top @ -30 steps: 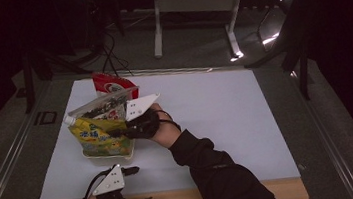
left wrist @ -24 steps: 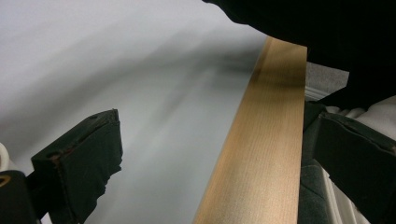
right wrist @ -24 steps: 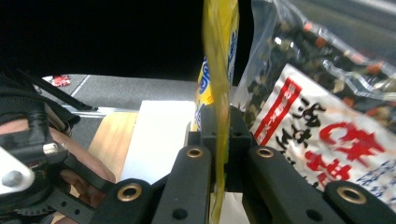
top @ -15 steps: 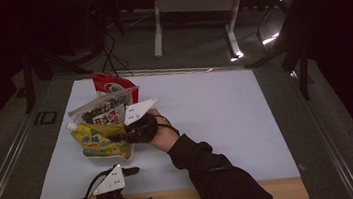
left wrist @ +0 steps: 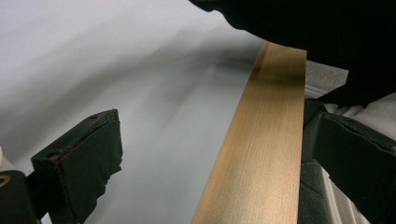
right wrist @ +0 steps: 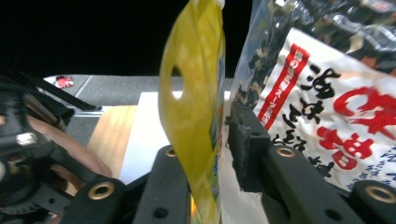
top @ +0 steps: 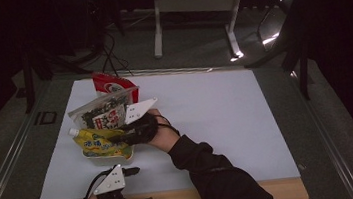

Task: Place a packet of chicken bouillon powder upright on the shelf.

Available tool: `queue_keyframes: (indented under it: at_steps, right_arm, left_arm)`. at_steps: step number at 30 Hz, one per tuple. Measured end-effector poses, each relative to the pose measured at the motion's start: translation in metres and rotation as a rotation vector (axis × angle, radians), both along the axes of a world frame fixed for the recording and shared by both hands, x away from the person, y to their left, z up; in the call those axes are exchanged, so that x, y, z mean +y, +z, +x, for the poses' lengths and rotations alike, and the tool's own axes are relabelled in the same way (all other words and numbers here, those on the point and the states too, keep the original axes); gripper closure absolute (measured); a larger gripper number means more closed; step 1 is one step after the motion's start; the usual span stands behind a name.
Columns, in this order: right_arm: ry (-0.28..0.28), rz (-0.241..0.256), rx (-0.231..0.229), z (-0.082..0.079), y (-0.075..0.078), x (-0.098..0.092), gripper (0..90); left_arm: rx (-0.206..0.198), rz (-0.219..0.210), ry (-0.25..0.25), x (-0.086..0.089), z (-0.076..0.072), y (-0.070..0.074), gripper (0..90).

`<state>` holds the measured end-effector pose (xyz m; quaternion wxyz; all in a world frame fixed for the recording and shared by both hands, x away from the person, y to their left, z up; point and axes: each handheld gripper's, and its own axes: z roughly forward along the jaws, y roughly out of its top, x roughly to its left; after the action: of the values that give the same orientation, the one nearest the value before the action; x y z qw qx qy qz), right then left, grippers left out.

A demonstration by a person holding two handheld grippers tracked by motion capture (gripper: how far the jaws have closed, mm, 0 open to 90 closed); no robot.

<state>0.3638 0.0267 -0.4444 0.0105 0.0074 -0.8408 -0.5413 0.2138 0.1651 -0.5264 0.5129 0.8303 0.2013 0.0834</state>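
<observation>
A yellow spouted pouch (top: 97,144) lies tilted over a shallow white tray (top: 107,159) at the table's left. My right gripper (top: 118,136) is shut on its edge; in the right gripper view the yellow pouch (right wrist: 194,107) stands between the two jaws of the right gripper (right wrist: 210,163). A clear seaweed packet (top: 105,112) with a red-lettered label leans just behind it, and the same seaweed packet (right wrist: 336,116) rests against one jaw. My left gripper (top: 139,187) hovers open at the table's front edge. The left gripper (left wrist: 219,158) has nothing between its jaws.
A red snack bag (top: 109,84) stands behind the seaweed packet. The white mat (top: 226,114) covers the table, with a wooden front strip (left wrist: 261,158) beside the left gripper. Desk legs and cables stand on the dark floor beyond.
My right gripper and the yellow pouch have shifted slightly toward the person and lower over the tray. The left gripper has stayed put.
</observation>
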Motion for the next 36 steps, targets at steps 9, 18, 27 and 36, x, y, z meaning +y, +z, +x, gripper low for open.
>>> queue_keyframes:
  at_steps: [9,18,27,36]
  right_arm:
    - [-0.041,0.010,-0.010,-0.002,0.014,-0.016,49.6]
    - [-0.095,0.031,-0.024,-0.003,0.021,-0.040,35.7]
    - [-0.156,0.061,-0.012,-0.005,0.014,-0.070,23.2]
    - [-0.226,0.054,0.040,0.001,-0.007,-0.104,17.2]
  left_arm:
    - [0.000,0.007,-0.002,-0.001,0.001,-0.001,2.6]
    - [0.007,0.007,-0.006,-0.004,0.002,-0.002,2.6]
    - [0.007,0.004,-0.004,-0.003,0.002,-0.002,2.6]
    - [0.008,0.005,-0.004,-0.004,0.002,-0.001,2.5]
